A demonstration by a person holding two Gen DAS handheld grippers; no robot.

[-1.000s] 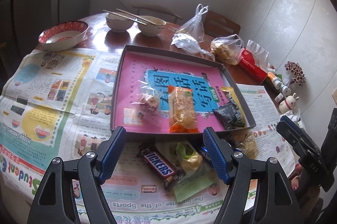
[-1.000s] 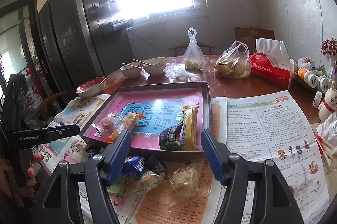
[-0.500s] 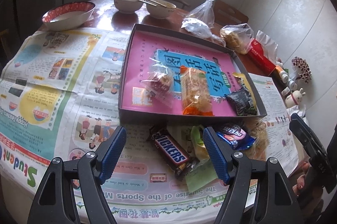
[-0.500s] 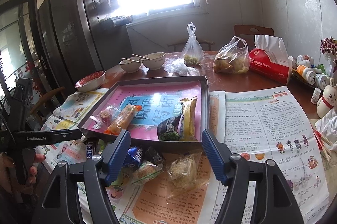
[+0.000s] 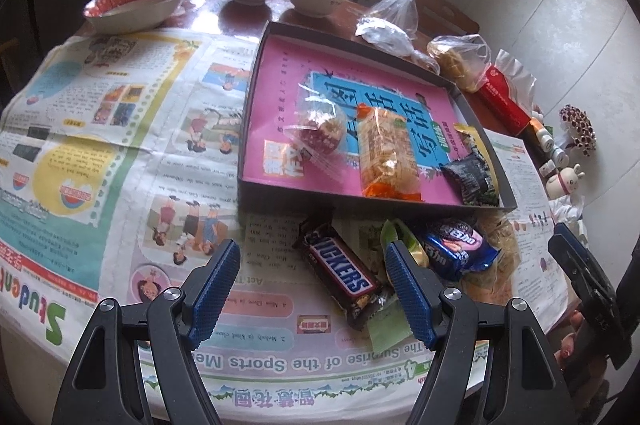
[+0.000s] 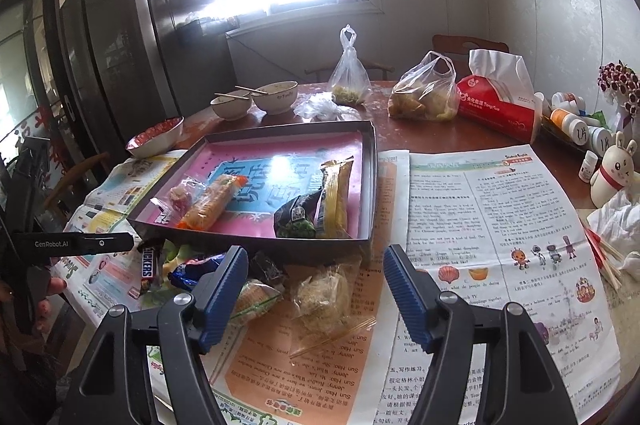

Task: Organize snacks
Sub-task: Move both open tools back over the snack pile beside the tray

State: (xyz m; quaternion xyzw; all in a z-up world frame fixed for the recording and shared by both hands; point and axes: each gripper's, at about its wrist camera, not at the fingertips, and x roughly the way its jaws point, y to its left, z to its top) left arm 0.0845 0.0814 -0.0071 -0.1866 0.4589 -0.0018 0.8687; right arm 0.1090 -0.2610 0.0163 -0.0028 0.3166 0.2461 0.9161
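The left gripper (image 5: 312, 289) hangs with jaws apart and empty above the Snickers bar (image 5: 342, 275), which lies on the newspaper (image 5: 120, 153) just before the tray (image 5: 246, 145); it looks stiff, light and slick-wrapped, best pinched across its narrow sides; the right gripper (image 6: 314, 287), likewise spread and empty, faces a soft, crushable clear-wrapped cake (image 6: 324, 295).

The tray (image 6: 366, 185) wall hid part of a dark packet (image 6: 266, 267); the newspaper's (image 5: 80, 153) small print was unreadable.
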